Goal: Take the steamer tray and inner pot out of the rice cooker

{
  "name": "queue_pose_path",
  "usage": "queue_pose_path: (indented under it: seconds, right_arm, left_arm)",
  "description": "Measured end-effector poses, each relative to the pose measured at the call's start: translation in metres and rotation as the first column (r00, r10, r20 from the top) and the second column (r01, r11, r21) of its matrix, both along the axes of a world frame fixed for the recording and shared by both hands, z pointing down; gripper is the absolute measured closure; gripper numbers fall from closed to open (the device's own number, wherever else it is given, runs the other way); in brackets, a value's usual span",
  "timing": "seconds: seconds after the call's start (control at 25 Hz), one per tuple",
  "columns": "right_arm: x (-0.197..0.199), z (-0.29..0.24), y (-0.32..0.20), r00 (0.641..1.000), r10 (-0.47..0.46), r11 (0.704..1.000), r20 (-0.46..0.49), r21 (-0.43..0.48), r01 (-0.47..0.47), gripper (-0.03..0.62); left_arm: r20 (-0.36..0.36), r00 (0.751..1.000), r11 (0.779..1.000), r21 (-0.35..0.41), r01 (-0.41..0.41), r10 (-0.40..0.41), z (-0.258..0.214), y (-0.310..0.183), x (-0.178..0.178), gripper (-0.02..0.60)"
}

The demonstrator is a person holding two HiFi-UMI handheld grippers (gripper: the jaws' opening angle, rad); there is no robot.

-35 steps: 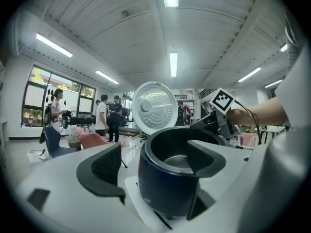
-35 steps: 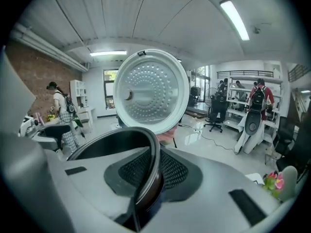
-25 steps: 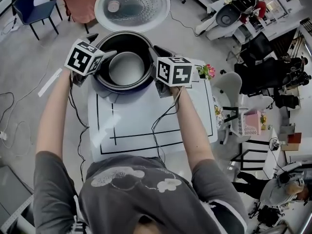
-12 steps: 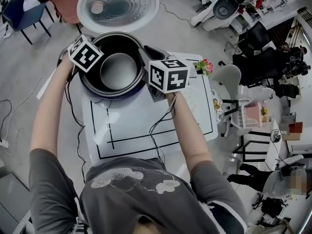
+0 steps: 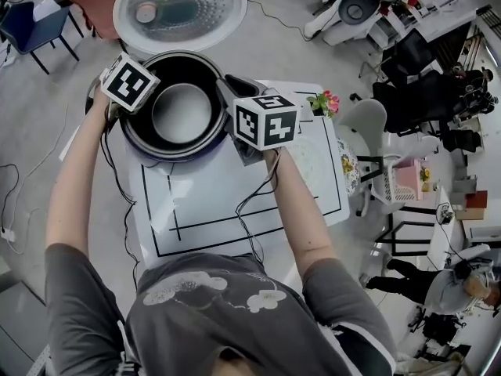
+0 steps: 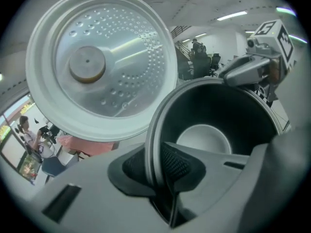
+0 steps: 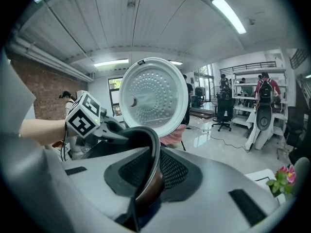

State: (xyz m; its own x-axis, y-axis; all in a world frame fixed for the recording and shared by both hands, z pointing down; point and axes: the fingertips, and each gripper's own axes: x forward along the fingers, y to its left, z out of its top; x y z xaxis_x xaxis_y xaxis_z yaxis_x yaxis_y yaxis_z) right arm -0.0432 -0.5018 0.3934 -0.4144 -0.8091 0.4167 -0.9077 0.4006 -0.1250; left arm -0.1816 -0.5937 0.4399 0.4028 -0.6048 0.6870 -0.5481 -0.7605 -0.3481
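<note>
The rice cooker (image 5: 168,152) stands at the table's far end with its round lid (image 5: 180,10) swung up and back. Inside sits the dark inner pot (image 5: 182,112) with a pale silver bottom. My left gripper (image 5: 119,116) is at the pot's left rim; its jaws are closing, and in the left gripper view (image 6: 158,166) the thin rim (image 6: 151,130) runs between the textured pads, which press on it. My right gripper (image 5: 225,91) is shut on the pot's right rim (image 7: 148,140), seen close in the right gripper view (image 7: 150,171). No steamer tray shows.
A white table (image 5: 235,202) marked with black tape lines lies between me and the cooker. A small pot of pink flowers (image 5: 325,104) stands at its right edge, with a white chair (image 5: 368,135) beyond. Cables hang from both grippers.
My left gripper has come in over the pot's left rim and its jaws have closed on it. The right gripper has kept its hold on the right rim.
</note>
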Motion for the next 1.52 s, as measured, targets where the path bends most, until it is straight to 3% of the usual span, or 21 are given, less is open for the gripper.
queue_pose_path:
  seconds: [0.16, 0.36, 0.6, 0.76, 1.04, 1.16, 1.28, 1.52]
  right_arm:
    - [0.003, -0.002, 0.003, 0.999, 0.012, 1.000, 0.040, 0.001, -0.012, 0.519]
    - [0.007, -0.003, 0.003, 1.000, 0.021, 1.000, -0.008, 0.018, -0.021, 0.514]
    - [0.002, 0.023, 0.009, 0.997, -0.021, 0.997, -0.079, -0.079, 0.015, 0.434]
    - [-0.002, 0.037, 0.007, 0.997, -0.016, 0.990, -0.080, -0.139, 0.005, 0.466]
    - [0.006, 0.007, 0.001, 0.991, 0.123, 0.979, 0.059, -0.173, -0.111, 0.520]
    - [0.004, -0.018, 0.002, 0.991, 0.120, 0.987, 0.054, -0.118, -0.113, 0.523]
    - [0.002, -0.050, 0.006, 0.992, 0.121, 0.992, 0.034, -0.034, -0.120, 0.523]
    - [-0.014, -0.109, 0.037, 0.993, 0.119, 0.985, 0.000, 0.127, -0.118, 0.523]
  left_arm:
    - [-0.035, 0.999, 1.000, -0.004, -0.010, 0.010, -0.012, 0.002, -0.005, 0.527]
    - [-0.148, 0.988, 0.991, -0.119, -0.062, 0.044, -0.018, 0.024, 0.005, 0.549]
    - [-0.134, 0.990, 0.991, -0.120, -0.065, 0.048, -0.023, 0.026, 0.004, 0.549]
    - [-0.107, 0.993, 0.989, -0.132, -0.071, 0.057, -0.022, 0.025, 0.006, 0.549]
    - [-0.101, 0.994, 0.989, -0.135, -0.059, 0.046, -0.048, 0.027, 0.006, 0.548]
    - [-0.119, 0.992, 0.996, -0.084, -0.040, 0.030, -0.074, 0.031, 0.003, 0.548]
    - [-0.142, 0.990, 0.999, 0.030, -0.025, 0.029, -0.111, 0.037, -0.001, 0.548]
    - [-0.188, 0.982, 0.969, 0.244, 0.024, 0.023, -0.176, 0.071, -0.022, 0.546]
